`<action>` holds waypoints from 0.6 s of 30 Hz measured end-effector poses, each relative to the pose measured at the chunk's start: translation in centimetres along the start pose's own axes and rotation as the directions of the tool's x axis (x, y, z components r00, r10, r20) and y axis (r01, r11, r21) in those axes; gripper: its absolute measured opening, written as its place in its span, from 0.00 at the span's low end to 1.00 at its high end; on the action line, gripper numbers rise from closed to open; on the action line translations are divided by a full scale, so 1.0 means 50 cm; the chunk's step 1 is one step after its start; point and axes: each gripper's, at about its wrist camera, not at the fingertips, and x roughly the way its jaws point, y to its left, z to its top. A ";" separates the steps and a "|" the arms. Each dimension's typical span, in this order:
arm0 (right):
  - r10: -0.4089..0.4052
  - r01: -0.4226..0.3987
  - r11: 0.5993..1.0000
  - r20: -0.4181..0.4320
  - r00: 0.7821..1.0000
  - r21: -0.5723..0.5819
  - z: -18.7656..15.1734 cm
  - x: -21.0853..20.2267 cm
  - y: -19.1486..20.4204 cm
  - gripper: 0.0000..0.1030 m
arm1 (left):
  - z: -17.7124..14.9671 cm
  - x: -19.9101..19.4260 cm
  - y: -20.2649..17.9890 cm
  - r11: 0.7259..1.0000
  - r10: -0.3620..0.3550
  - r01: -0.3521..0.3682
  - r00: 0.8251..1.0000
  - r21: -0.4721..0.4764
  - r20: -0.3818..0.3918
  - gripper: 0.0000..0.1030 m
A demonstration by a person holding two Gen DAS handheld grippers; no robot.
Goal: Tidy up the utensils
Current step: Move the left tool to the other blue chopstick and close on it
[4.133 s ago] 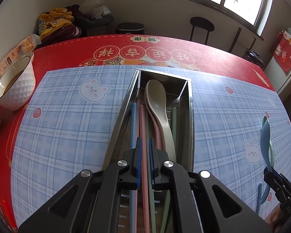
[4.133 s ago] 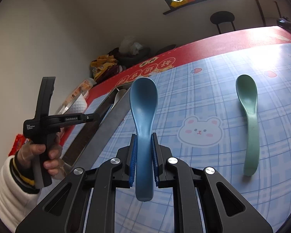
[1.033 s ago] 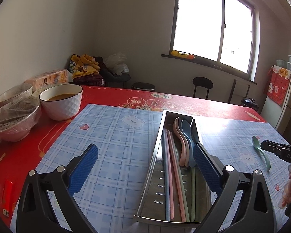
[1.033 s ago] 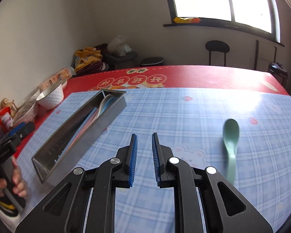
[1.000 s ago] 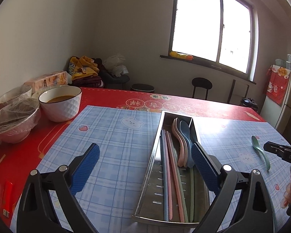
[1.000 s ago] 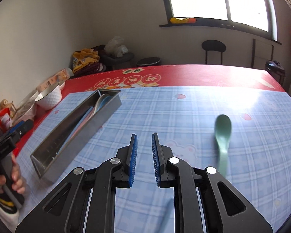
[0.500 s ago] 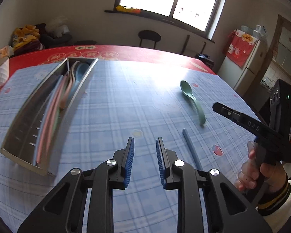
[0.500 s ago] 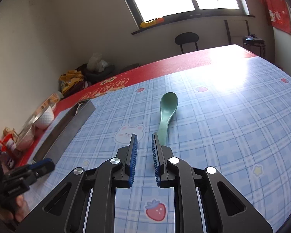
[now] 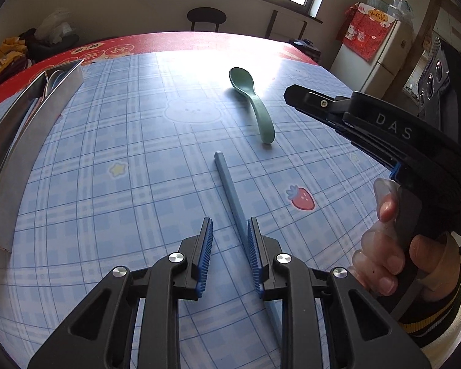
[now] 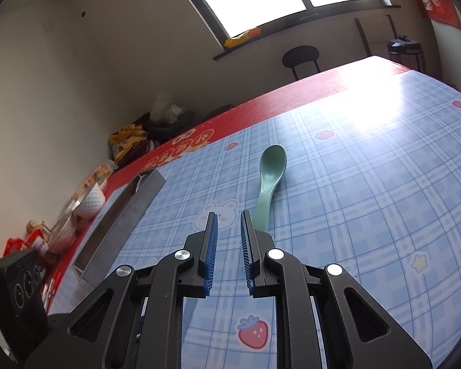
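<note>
A green spoon [image 9: 252,101] lies bowl-up on the blue checked mat, its handle towards me. Nearer lies a blue chopstick [image 9: 229,184], whose near part runs under the right finger of my left gripper [image 9: 229,221]. That gripper's pads stand a narrow gap apart with nothing between them. In the right wrist view the green spoon [image 10: 269,178] lies just beyond my right gripper [image 10: 229,213], its handle end beside the right fingertip. Those jaws too are narrowly apart and empty. The metal tray [image 9: 30,129] with several utensils stands at the far left.
A person's hand [image 9: 381,246] holds the right gripper's black body at the right of the left wrist view. A white bowl [image 10: 90,198] and packets sit past the metal tray [image 10: 123,218] on the red cloth. A stool [image 9: 206,18] and a fridge [image 9: 381,58] stand beyond the table.
My left gripper swung from over the tray to over the blue chopstick, dipped, and its jaws went from wide apart to a narrow gap. My right gripper closed in on the green spoon.
</note>
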 end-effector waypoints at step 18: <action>0.022 -0.023 1.000 0.008 1.000 0.009 -0.002 -0.010 -0.008 0.16 | 0.050 0.002 0.109 0.985 0.167 -0.166 0.985 -0.045 0.032 0.06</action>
